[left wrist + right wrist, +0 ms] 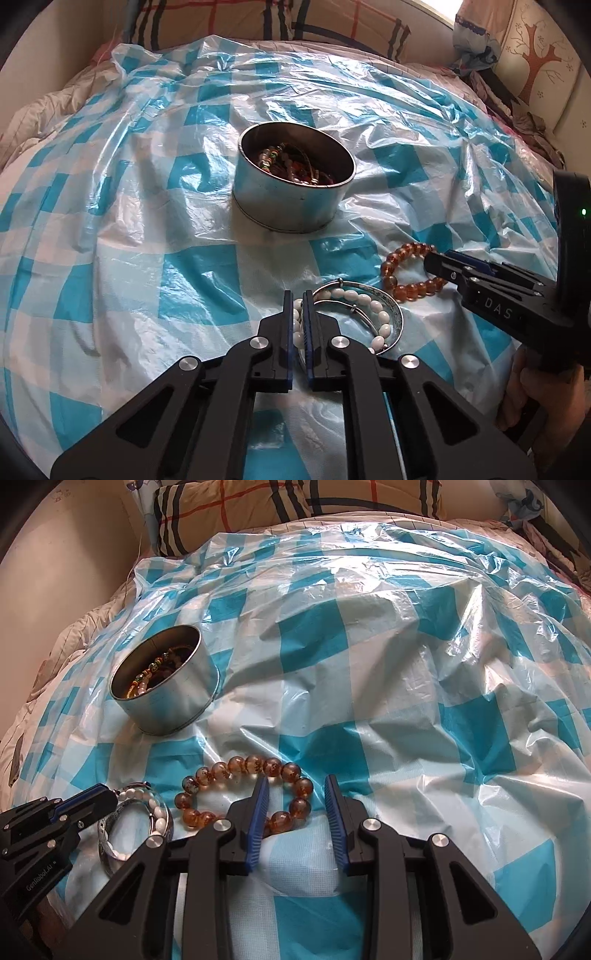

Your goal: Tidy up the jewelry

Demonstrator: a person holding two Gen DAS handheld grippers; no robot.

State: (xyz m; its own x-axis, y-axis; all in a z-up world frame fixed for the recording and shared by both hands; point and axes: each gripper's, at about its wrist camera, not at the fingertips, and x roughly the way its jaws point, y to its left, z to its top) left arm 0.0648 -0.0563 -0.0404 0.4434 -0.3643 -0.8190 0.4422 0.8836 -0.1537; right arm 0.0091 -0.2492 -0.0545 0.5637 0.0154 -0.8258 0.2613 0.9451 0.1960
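Jewelry already fills the round silver metal tin (295, 199) at frame centre on the bed; three pieces remain lower right: the left gripper (298, 317) pinches a white oval-bead bracelet (364, 301) lying in a silver bangle (395, 314), the right gripper (295, 794), half-spread, straddles an amber round-bead bracelet (243, 766) without clamping it

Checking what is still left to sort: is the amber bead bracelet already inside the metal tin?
No, the amber bead bracelet lies on the checked plastic sheet, apart from the metal tin, which holds other beaded pieces.
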